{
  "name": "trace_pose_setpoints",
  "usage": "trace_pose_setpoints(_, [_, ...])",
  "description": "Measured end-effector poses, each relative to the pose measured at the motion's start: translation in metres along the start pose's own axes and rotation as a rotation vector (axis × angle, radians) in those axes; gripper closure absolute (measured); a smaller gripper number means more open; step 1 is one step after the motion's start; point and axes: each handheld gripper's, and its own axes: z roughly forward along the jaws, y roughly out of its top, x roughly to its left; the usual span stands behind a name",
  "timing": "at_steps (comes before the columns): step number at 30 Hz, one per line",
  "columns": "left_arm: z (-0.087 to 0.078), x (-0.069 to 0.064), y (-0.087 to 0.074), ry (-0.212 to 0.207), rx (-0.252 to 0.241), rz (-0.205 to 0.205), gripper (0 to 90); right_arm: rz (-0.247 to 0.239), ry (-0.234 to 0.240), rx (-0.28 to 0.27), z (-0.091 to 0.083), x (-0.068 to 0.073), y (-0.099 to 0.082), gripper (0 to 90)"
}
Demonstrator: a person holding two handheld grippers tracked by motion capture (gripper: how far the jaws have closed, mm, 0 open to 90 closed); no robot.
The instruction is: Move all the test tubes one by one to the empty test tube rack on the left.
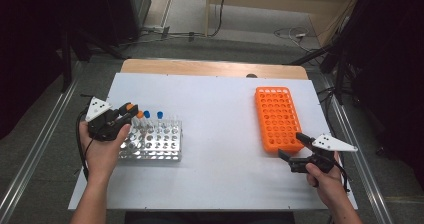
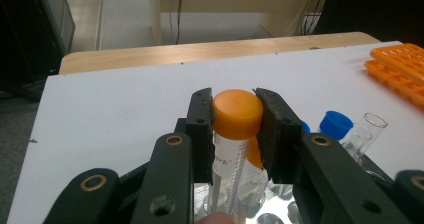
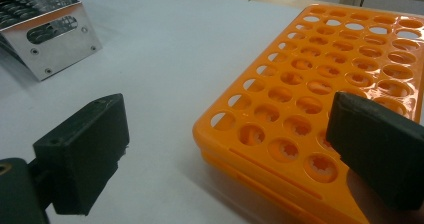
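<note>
Over on the left, the left gripper (image 2: 236, 134) is clamped on the orange cap of a tube (image 2: 237, 115), standing upright over the metal rack (image 1: 152, 145); whether its foot sits in a hole is hard to tell. Blue-capped tubes (image 1: 159, 115) stand just beside. Across the white table (image 1: 220, 114), the right gripper (image 1: 295, 146) gapes wide at the near corner of the orange rack (image 1: 276, 116).

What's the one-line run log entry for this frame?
left gripper: shut on orange-capped tube | right gripper: open, at orange rack | metal rack: tubes
</note>
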Motion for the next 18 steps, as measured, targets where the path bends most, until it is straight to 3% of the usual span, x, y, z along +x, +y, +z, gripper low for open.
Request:
trace_pose_setpoints(3, [-0.0029,-0.0003,-0.0006,0.002,0.004,0.006,70.8,-0.002,-0.003,0.001,-0.0007,0.0003,0.0002,2.1])
trace_pose_setpoints(8, [-0.0051,-0.0065,0.0006,0.041,0.017,0.053,70.2,-0.007,-0.005,-0.001,-0.0017,0.0024,0.0010,2.1])
trace_pose_setpoints(11, [-0.0057,-0.0046,-0.0002,-0.006,0.022,0.007,65.8,-0.014,-0.004,-0.004,-0.0023,0.0033,0.0012,2.1])
trace_pose_setpoints(15, [-0.0085,-0.0013,-0.0005,0.014,0.025,-0.010,61.1,-0.009,-0.008,-0.009,-0.0035,0.0037,0.0015,2.1])
trace_pose_setpoints(18, [-0.0096,-0.0015,-0.0005,0.006,0.027,-0.013,58.0,-0.009,-0.009,-0.011,-0.0039,0.0034,0.0016,2.1])
